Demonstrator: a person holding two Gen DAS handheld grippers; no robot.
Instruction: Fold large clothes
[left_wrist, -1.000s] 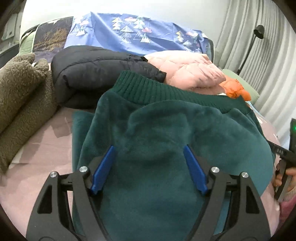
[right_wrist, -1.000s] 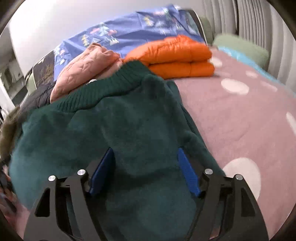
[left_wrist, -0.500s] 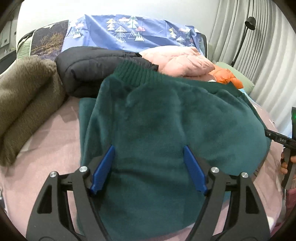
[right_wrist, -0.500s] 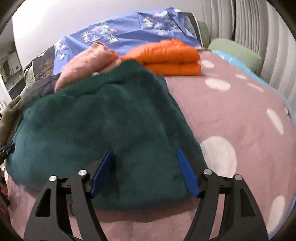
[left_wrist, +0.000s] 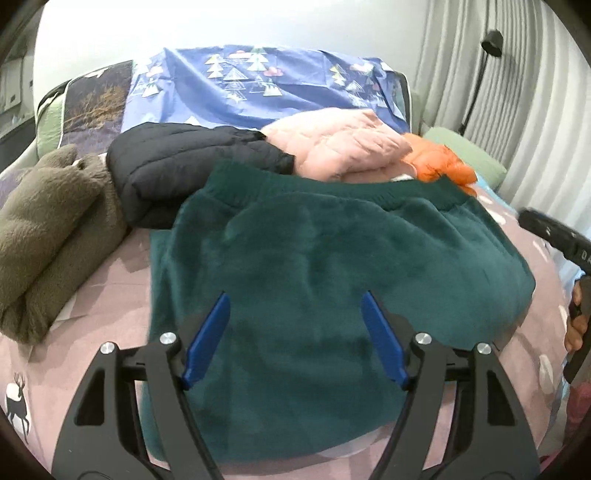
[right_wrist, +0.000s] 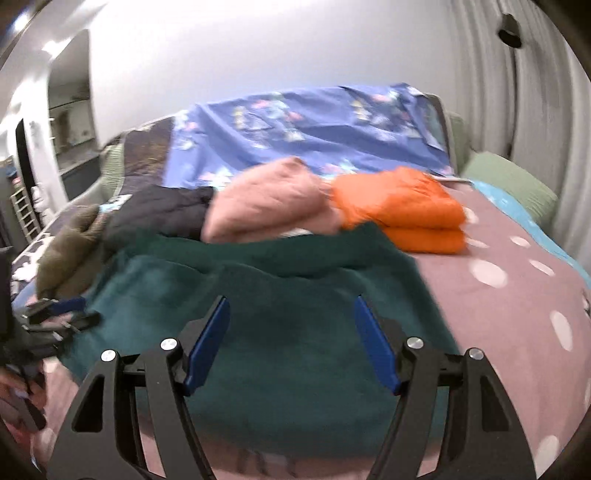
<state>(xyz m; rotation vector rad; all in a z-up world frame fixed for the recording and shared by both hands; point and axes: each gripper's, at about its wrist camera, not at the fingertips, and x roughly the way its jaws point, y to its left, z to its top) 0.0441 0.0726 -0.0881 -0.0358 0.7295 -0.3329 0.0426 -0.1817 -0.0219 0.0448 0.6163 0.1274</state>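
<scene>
Your left gripper hangs over the near part of the dark green fleece garment, its jaws closing with nothing pinched between the blue pads. Your right gripper is spread wide too, empty, above the same garment's near edge. The garment lies folded on the pink dotted bedspread, ribbed hem at the far side. Beyond it sit a black jacket, a pink quilted jacket and a folded orange jacket; an olive fleece lies far left.
</scene>
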